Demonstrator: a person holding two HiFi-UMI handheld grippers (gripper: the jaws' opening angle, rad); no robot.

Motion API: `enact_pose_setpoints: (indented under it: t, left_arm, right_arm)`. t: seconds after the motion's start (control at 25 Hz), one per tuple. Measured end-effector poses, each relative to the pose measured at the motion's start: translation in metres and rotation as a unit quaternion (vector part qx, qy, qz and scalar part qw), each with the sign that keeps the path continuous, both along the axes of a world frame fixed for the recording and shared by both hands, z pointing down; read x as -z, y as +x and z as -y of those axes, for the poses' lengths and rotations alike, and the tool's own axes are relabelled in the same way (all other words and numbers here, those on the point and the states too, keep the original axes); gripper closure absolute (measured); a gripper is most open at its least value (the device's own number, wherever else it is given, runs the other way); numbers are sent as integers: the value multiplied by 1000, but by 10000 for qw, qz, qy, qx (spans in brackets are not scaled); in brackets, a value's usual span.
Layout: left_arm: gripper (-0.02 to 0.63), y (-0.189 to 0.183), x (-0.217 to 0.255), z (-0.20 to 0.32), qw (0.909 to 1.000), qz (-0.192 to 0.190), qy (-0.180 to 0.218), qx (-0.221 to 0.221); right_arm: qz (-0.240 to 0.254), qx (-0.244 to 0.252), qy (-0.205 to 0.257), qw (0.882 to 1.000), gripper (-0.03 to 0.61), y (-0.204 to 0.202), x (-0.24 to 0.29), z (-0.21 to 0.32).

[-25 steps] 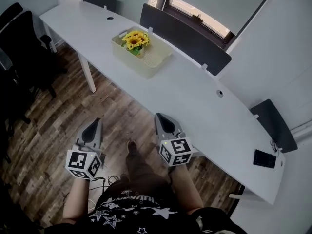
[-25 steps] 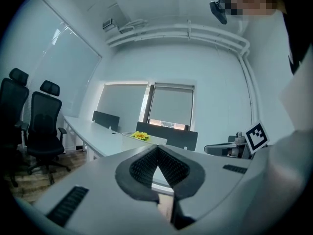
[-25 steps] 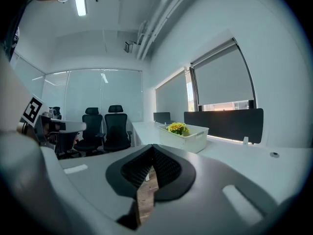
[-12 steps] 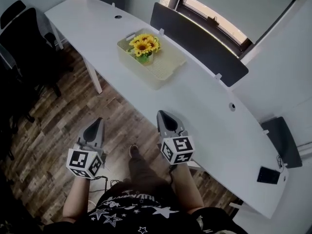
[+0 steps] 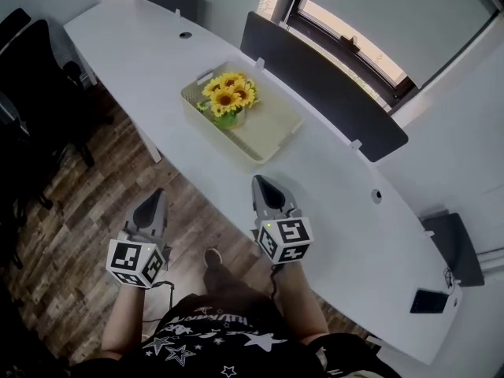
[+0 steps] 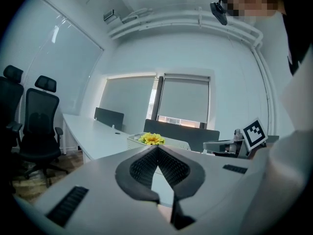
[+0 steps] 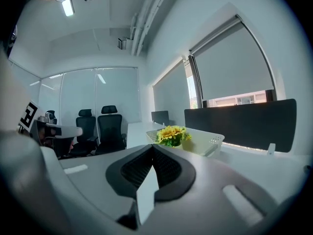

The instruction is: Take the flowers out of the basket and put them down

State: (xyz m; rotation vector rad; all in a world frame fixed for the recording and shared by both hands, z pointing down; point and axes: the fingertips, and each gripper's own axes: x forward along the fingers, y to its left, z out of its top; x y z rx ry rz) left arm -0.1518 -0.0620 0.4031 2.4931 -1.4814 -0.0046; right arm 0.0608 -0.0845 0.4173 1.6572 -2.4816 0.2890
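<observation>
On the white desk (image 5: 339, 203) stands the basket (image 5: 272, 126) of flowers (image 5: 228, 97), and we hold the left tongs (image 5: 157, 193) and right tongs (image 5: 259, 181) pressed together, empty.

Office, long white desk (image 5: 339, 187), black swivel chairs (image 7: 110, 126), dark desk dividers (image 5: 323, 77), roller blinds (image 6: 186, 99)

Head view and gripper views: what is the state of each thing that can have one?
sunflowers, upright in the basket, not taken out
basket, on the table, sunflowers inside
left gripper, shut, empty
right gripper, shut, empty
roller blind, lowered almost fully
</observation>
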Motion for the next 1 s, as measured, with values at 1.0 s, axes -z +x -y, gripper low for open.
enact_pose_setpoints:
  t: [1.0]
  left_arm:
    - [604,31,23,78,9985,367,197,344]
  right_arm:
    - [270,79,205,9994,575,22,13,110]
